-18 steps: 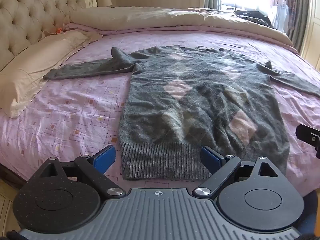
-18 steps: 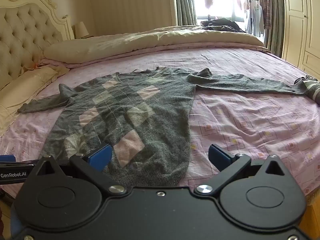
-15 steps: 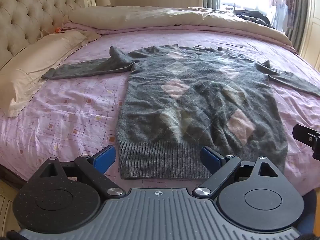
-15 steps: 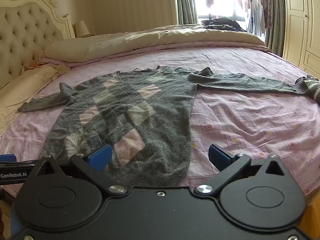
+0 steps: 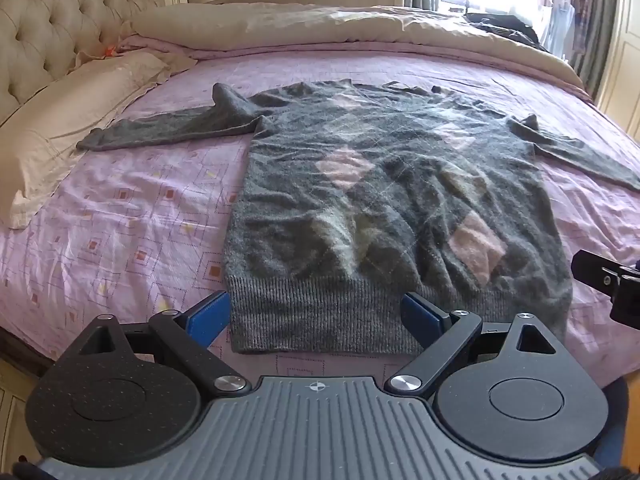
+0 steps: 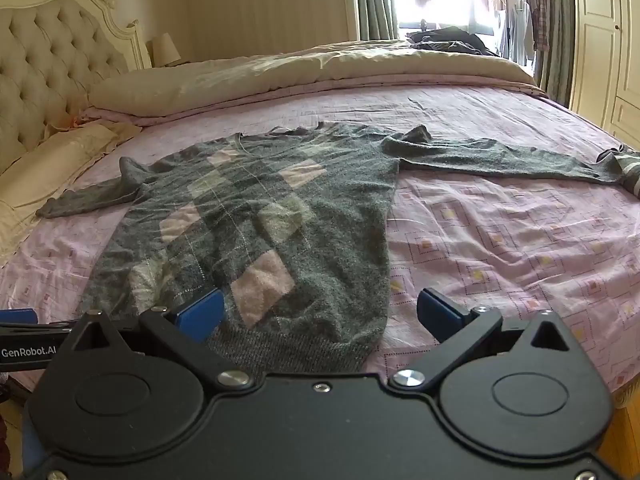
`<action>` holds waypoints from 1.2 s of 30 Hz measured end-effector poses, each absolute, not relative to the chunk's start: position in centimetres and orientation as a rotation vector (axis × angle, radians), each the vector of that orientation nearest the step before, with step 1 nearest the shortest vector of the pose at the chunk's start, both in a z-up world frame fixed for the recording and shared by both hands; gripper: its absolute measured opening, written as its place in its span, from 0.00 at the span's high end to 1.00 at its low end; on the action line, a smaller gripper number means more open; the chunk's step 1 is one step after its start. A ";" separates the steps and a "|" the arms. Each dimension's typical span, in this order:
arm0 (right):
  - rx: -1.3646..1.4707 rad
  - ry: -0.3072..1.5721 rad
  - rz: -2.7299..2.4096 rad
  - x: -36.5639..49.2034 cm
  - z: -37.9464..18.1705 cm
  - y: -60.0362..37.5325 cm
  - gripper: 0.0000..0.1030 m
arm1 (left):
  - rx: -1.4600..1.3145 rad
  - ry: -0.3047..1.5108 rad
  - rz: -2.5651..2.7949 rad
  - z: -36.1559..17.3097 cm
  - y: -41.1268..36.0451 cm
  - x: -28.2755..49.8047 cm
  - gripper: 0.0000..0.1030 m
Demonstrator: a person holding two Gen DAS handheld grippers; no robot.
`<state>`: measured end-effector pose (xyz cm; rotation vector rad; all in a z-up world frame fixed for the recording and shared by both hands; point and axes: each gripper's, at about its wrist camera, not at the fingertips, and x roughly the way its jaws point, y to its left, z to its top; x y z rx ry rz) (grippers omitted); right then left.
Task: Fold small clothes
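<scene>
Left wrist view, argyle sweater point(image 5: 384, 216) hem between splayed, empty left gripper point(image 5: 316, 316) fingers, right gripper point(image 6: 320, 316) likewise spread, empty, straddling hem corner, right wrist view alone showing far sleeve cuff point(image 6: 624, 164).

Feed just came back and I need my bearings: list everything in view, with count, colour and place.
sweater: one, grey with pink and pale diamonds, spread flat on the bed, sleeves out to both sides
bedsheet: one, lilac with small squares, under the sweater
pillow: one, cream, by the headboard
headboard: one, cream, tufted
duvet: one, beige, rolled along the far side
dark clothes: a heap, on the duvet near the window
lamp: one, beige shade, beside the headboard
hanging clothes: several, by the window
left tongs: open, over the sweater's hem
right tongs: open, over the hem's right corner
</scene>
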<state>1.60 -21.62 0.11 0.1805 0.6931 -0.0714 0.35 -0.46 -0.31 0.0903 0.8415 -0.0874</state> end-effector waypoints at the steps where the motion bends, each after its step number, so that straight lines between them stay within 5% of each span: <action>1: 0.178 0.697 -0.072 1.7 0.1 -21.6 0.01 | 0.090 0.845 -0.089 -0.3 -0.5 0.4 0.11; 36: 0.192 0.843 -0.076 5.5 1.4 -21.7 0.01 | 0.061 0.881 -0.082 1.9 -1.0 3.5 0.10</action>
